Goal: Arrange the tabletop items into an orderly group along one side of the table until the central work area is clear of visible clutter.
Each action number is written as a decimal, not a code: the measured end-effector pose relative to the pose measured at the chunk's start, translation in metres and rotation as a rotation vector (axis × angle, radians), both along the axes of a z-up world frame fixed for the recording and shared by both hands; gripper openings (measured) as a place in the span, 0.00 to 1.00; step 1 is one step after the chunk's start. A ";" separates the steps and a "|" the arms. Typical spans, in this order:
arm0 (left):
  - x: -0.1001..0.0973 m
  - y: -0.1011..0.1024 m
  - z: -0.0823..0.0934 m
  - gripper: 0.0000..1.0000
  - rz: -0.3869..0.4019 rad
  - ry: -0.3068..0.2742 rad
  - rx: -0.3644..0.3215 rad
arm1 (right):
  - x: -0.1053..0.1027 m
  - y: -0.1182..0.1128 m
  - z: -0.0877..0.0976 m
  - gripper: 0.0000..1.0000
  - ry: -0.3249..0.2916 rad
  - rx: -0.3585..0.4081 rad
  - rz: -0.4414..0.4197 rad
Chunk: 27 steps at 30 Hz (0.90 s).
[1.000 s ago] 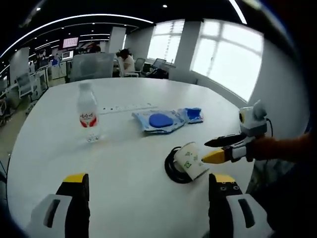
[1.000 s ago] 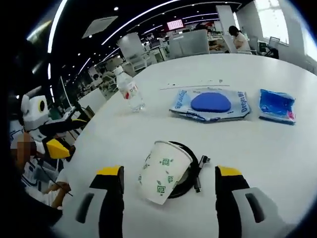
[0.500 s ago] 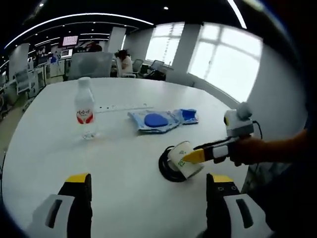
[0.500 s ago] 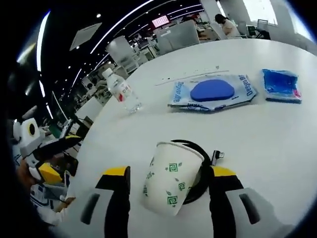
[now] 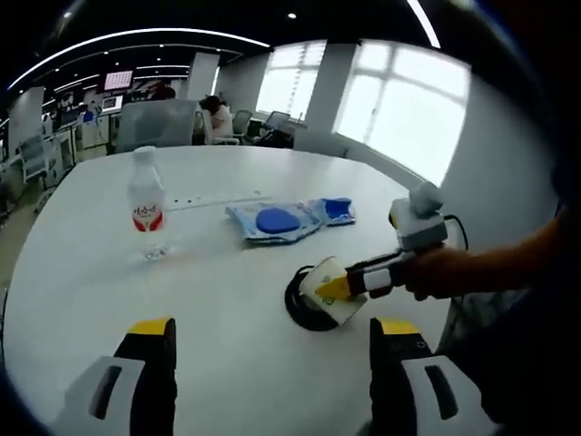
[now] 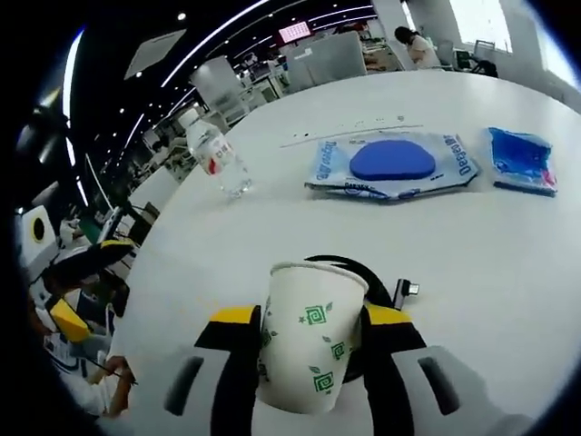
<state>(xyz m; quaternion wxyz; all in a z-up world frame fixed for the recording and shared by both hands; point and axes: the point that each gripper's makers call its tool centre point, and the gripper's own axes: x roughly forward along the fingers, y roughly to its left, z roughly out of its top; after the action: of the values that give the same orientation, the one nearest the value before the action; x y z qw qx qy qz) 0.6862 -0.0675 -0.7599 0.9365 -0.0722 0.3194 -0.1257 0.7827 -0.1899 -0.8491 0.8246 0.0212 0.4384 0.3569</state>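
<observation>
A white paper cup (image 6: 313, 341) with green prints sits between my right gripper's (image 6: 311, 320) jaws, which press on its two sides. It rests on a black cable coil (image 6: 370, 275) near the table's edge. In the left gripper view the same cup (image 5: 318, 289) lies tilted on the coil (image 5: 301, 315) with the right gripper (image 5: 343, 287) on it. My left gripper (image 5: 272, 329) hangs open above bare table. A water bottle (image 5: 145, 205) (image 6: 216, 162), a blue wipes pack (image 5: 277, 221) (image 6: 390, 164) and a small blue packet (image 5: 337, 209) (image 6: 522, 162) lie farther in.
The round white table (image 5: 109, 291) has a thin socket strip (image 5: 218, 198) across its middle. A person (image 5: 218, 114) sits at a desk beyond the far edge, among chairs and screens. My left gripper (image 6: 80, 289) shows at the table's left edge in the right gripper view.
The right gripper's jaws have moved in around the paper cup and come together on its sides. The cup now stands more upright between them. The left gripper has stayed open.
</observation>
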 end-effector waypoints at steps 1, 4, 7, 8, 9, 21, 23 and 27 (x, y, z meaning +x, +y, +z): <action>0.000 -0.001 0.000 0.83 -0.005 0.004 -0.003 | 0.000 0.000 0.000 0.39 -0.001 0.001 0.002; -0.001 -0.006 -0.002 0.80 -0.043 0.012 -0.008 | -0.002 0.001 0.000 0.38 -0.002 0.002 0.011; 0.000 -0.010 -0.004 0.77 -0.070 0.021 -0.008 | -0.004 0.001 0.002 0.36 -0.002 0.007 0.018; 0.001 -0.012 -0.004 0.75 -0.085 0.025 -0.013 | -0.005 0.001 0.002 0.35 -0.004 0.006 0.018; 0.002 -0.015 -0.004 0.72 -0.097 0.026 -0.017 | -0.006 0.001 0.003 0.35 -0.008 0.005 0.022; 0.027 -0.053 0.007 0.37 -0.420 0.028 0.052 | -0.017 0.006 0.016 0.34 -0.042 0.092 0.075; 0.039 -0.056 0.009 0.37 -0.456 0.022 0.084 | -0.020 0.007 0.019 0.34 -0.047 0.108 0.086; 0.060 -0.063 0.014 0.33 -0.506 0.015 0.102 | -0.024 0.010 0.023 0.34 -0.073 0.119 0.113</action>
<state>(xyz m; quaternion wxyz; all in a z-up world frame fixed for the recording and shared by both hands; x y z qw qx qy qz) 0.7463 -0.1308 -0.7461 0.8752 0.0565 0.3403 -0.3392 0.7591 -0.1798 -0.8260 0.8157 0.0324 0.3868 0.4289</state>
